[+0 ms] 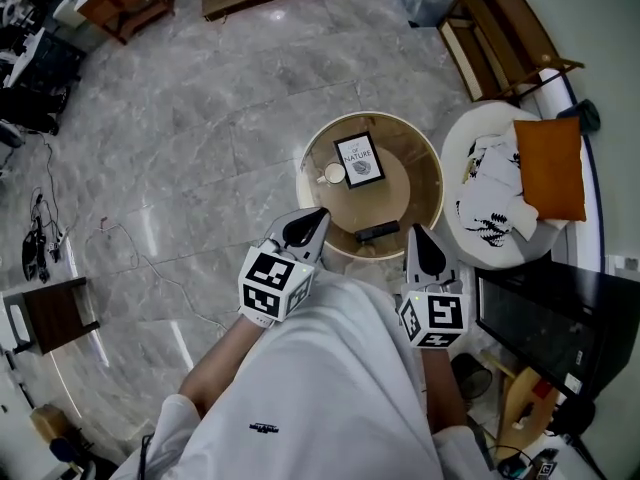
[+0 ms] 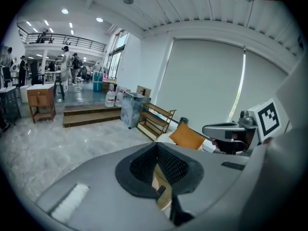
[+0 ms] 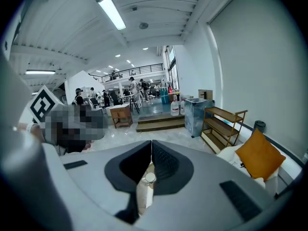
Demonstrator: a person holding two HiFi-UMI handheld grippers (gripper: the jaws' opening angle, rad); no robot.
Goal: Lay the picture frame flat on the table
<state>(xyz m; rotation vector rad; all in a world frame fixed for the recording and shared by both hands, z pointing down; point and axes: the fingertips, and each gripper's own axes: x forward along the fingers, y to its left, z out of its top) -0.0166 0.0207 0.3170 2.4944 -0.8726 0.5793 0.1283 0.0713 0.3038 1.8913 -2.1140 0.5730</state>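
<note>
The black picture frame (image 1: 359,160), holding a white print, sits on the round wooden table (image 1: 420,208) with its face towards the head camera; I cannot tell whether it lies flat or leans back. My left gripper (image 1: 320,214) hovers over the table's near left rim, shut and empty. My right gripper (image 1: 416,230) hangs at the near right rim, also shut with nothing in it. In the left gripper view the left gripper's (image 2: 156,147) pads meet at the tip. The right gripper's (image 3: 151,145) pads touch too, and a white cup (image 3: 150,178) shows below them.
A white cup (image 1: 333,174) stands left of the frame and a black remote-like bar (image 1: 377,232) lies near the table's front edge. To the right is a white chair (image 1: 455,148) with an orange cushion (image 1: 548,168) and patterned cloth (image 1: 495,208). A wooden shelf (image 1: 500,28) stands behind.
</note>
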